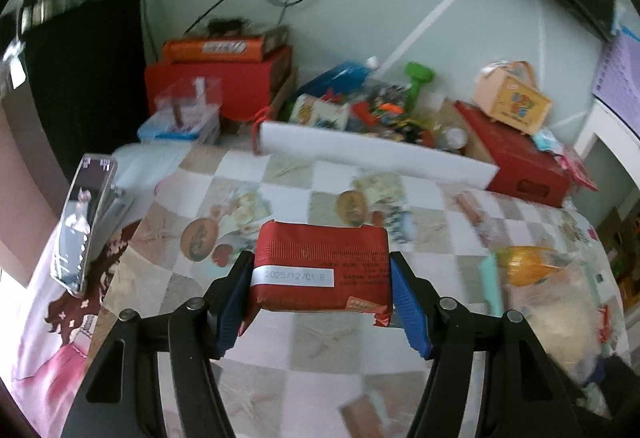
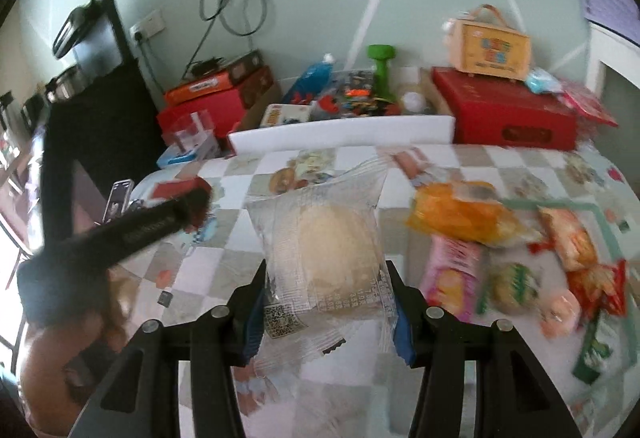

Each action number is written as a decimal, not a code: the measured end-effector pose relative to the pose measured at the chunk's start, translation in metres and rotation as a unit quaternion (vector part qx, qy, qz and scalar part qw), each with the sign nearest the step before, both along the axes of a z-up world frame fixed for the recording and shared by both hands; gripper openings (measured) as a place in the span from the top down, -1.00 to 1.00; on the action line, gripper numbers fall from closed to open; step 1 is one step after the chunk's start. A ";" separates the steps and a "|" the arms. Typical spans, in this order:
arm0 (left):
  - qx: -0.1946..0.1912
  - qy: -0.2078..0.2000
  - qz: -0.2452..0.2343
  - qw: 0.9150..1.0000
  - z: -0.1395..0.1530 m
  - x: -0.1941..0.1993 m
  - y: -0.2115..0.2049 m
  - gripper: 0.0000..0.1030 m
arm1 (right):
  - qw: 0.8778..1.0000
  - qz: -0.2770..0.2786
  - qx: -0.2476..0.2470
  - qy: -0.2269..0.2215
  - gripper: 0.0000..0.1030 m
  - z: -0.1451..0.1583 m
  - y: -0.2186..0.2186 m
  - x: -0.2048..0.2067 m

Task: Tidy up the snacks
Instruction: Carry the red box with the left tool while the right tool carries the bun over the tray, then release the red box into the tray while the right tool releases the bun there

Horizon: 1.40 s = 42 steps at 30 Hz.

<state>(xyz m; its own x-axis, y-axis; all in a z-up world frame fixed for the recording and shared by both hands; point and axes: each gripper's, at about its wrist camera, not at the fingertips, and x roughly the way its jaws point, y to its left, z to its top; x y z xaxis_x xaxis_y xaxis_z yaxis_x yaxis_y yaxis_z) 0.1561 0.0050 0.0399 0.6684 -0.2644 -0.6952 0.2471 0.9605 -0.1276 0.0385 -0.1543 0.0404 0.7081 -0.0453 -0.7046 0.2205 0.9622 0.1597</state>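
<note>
My left gripper [image 1: 320,262] is shut on a red snack packet [image 1: 320,244] with a white date label, held above the checkered tablecloth [image 1: 304,350]. My right gripper [image 2: 326,268] is shut on a clear-wrapped pale round pastry [image 2: 334,238], also lifted off the cloth. In the right wrist view the left gripper [image 2: 192,203] shows at the left as a blurred black bar with the red packet [image 2: 178,187] at its tip and a hand [image 2: 60,342] behind it. A pile of snacks lies at the right: an orange bag [image 2: 460,213], a pink packet [image 2: 452,278] and red-orange packets [image 2: 568,242].
A long white board [image 2: 344,133] stands across the back of the cloth. Behind it lie toys and a green dumbbell [image 2: 382,71]. A red box [image 2: 508,117] with a small tan case on top is at the back right. A phone [image 1: 80,222] leans at the left.
</note>
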 end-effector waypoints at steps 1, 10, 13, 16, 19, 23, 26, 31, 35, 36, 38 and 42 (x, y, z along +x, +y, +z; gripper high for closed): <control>-0.001 -0.003 -0.005 1.000 0.004 -0.004 -0.003 -0.31 | 1.000 -0.008 0.004 0.001 -0.06 0.000 -0.006 -0.006; -0.006 -0.008 -0.084 0.996 0.021 -0.064 -0.068 -0.31 | 0.995 -0.097 0.020 0.009 -0.06 -0.001 -0.078 -0.054; -0.003 -0.007 -0.116 0.993 0.020 -0.080 -0.090 -0.31 | 0.992 -0.128 0.016 0.012 -0.06 -0.001 -0.104 -0.067; 0.001 -0.007 -0.146 0.989 0.018 -0.098 -0.115 -0.31 | 0.986 -0.164 0.016 0.013 -0.06 0.000 -0.132 -0.081; 0.000 0.004 -0.177 0.984 0.011 -0.110 -0.138 -0.31 | 0.980 -0.196 0.016 0.016 -0.06 -0.001 -0.157 -0.093; 0.027 0.010 -0.209 0.978 -0.002 -0.121 -0.168 -0.31 | 0.976 -0.217 0.026 0.015 -0.06 -0.004 -0.176 -0.101; 0.034 0.013 -0.223 0.974 -0.008 -0.125 -0.182 -0.31 | 0.976 -0.215 0.035 0.018 -0.06 -0.009 -0.179 -0.099; 0.042 0.016 -0.229 0.972 -0.014 -0.127 -0.192 -0.32 | 0.977 -0.209 0.043 0.023 -0.07 -0.015 -0.179 -0.097; 0.044 0.016 -0.230 0.972 -0.017 -0.127 -0.195 -0.32 | 0.977 -0.207 0.045 0.030 -0.07 -0.020 -0.178 -0.093; 0.045 0.016 -0.230 0.972 -0.018 -0.126 -0.196 -0.32 | 0.977 -0.207 0.045 0.032 -0.07 -0.020 -0.179 -0.093; 0.043 0.019 -0.231 0.972 -0.019 -0.125 -0.196 -0.32 | 0.977 -0.208 0.046 0.032 -0.07 -0.021 -0.179 -0.093; 0.045 0.023 -0.229 0.972 -0.021 -0.123 -0.195 -0.38 | 0.977 -0.207 0.046 0.033 -0.08 -0.021 -0.179 -0.092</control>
